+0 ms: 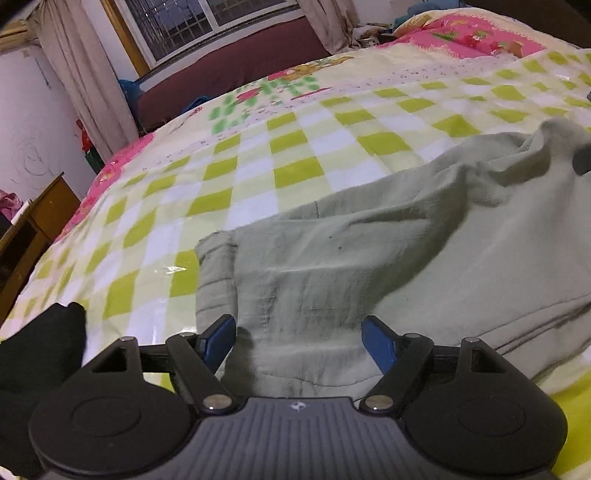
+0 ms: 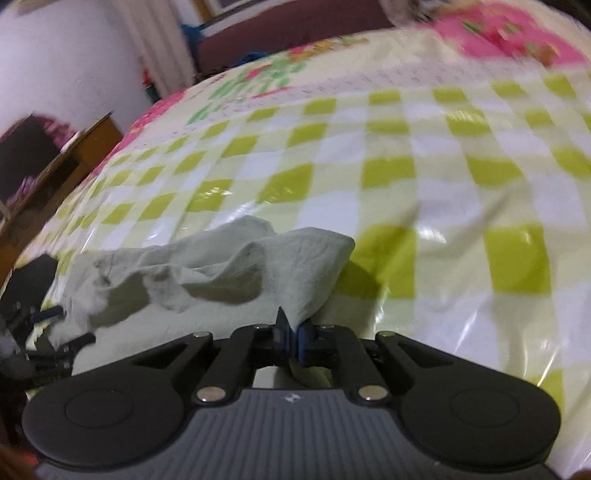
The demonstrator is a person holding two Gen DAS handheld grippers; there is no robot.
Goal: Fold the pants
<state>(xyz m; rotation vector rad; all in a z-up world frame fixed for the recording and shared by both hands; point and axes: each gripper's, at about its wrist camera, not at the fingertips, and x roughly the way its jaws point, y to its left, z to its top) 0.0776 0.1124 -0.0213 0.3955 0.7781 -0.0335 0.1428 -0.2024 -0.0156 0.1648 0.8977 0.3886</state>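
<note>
Pale green pants [image 1: 369, 258] lie crumpled on a bed with a green and white checked cover [image 1: 258, 155]. My left gripper [image 1: 299, 338] is open, its blue pads on either side of the near cloth edge, not closed on it. My right gripper [image 2: 293, 338] is shut on a corner of the pants [image 2: 295, 273] and holds it lifted above the cover [image 2: 461, 206]. The left gripper shows at the left edge of the right wrist view [image 2: 55, 328].
A wooden cabinet [image 1: 33, 225] stands left of the bed. A window with curtains [image 1: 74, 74] and a dark red bench [image 1: 229, 74] are at the far side. Pink bedding [image 1: 480, 33] lies at the far right. A black-gloved hand [image 1: 40, 354] is at lower left.
</note>
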